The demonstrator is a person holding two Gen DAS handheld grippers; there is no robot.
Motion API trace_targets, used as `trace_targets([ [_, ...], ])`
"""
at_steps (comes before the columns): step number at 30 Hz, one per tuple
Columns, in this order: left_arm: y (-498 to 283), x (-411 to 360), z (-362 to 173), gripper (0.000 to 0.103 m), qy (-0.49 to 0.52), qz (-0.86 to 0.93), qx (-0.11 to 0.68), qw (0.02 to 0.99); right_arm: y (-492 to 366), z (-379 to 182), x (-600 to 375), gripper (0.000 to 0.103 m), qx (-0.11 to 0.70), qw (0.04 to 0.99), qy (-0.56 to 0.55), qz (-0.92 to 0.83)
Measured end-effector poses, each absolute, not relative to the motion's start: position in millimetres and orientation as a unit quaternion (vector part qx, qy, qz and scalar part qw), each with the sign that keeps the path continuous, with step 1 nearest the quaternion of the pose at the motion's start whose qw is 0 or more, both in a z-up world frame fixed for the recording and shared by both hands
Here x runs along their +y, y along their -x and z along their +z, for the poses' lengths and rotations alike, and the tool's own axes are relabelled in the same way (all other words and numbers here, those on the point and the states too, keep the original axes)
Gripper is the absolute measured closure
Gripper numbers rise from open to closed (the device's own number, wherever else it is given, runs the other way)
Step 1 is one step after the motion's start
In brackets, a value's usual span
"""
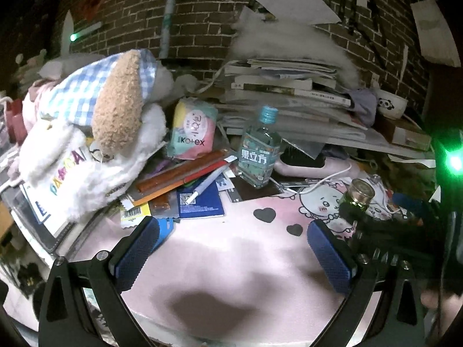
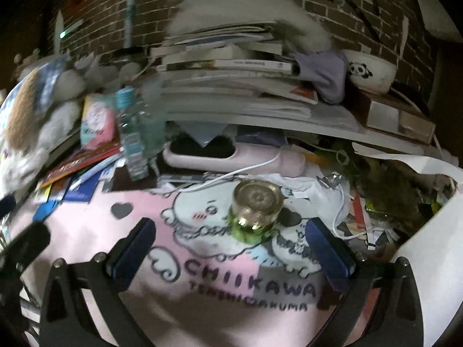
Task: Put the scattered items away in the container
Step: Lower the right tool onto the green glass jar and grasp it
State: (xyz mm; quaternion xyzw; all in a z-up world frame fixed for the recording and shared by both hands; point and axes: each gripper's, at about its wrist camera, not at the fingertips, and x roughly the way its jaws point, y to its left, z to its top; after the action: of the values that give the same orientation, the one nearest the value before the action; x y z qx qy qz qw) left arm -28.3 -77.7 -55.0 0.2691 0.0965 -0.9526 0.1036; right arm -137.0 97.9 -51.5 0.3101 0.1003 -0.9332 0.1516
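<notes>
A small green glass bottle with a gold cap (image 2: 255, 213) stands on the pink Chiikawa mat (image 2: 202, 277), just ahead of my right gripper (image 2: 230, 235), which is open and empty. In the left wrist view the same green bottle (image 1: 358, 196) sits at the right, beside the dark body of the other gripper. My left gripper (image 1: 231, 235) is open over bare pink mat (image 1: 231, 260). Further back lie a clear teal-capped drink bottle (image 1: 260, 150), a Kotex pack (image 1: 193, 128), a pen (image 1: 207, 183) and snack sticks. A white container wall (image 2: 434, 248) rises at the right.
A plush toy in a blue checked cloth (image 1: 95, 133) lies on the left. A tall stack of books and papers (image 1: 286, 98) fills the back, with a panda bowl (image 2: 371, 70) on a box. A pink hairbrush (image 2: 231, 156) and white cable (image 2: 231, 175) lie mid-desk.
</notes>
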Motion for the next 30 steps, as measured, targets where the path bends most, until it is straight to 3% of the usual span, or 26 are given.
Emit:
trace_targets([
  [10, 41.5, -81.4, -64.8, 0.001, -0.275, -0.952, 0.113, 0.077, 175.8, -61.7, 108.9, 0.001, 0.082, 0.158, -0.350, -0.920],
  [12, 44.6, -81.4, -67.0, 0.001, -0.277, -0.951, 0.114, 0.073, 181.3, -65.4, 108.8, 0.013, 0.078, 0.164, -0.360, -0.915],
  [14, 47.2, -81.5, -69.3, 0.001, -0.280, -0.951, 0.114, 0.069, 188.1, -70.9, 107.9, 0.033, 0.074, 0.173, -0.380, -0.905],
  [18, 50.5, -82.9, -72.6, 0.001, -0.284, -0.949, 0.118, 0.065, 193.8, -76.5, 107.2, 0.046, 0.067, 0.183, -0.398, -0.896],
  [20, 51.5, -82.9, -73.2, 0.001, -0.287, -0.949, 0.117, 0.063, 196.0, -76.4, 109.3, 0.058, 0.062, 0.181, -0.397, -0.898],
  [30, 50.6, -79.5, -73.6, 0.001, -0.296, -0.946, 0.115, 0.059, 187.2, -77.5, 105.6, 0.058, 0.071, 0.195, -0.392, -0.896],
])
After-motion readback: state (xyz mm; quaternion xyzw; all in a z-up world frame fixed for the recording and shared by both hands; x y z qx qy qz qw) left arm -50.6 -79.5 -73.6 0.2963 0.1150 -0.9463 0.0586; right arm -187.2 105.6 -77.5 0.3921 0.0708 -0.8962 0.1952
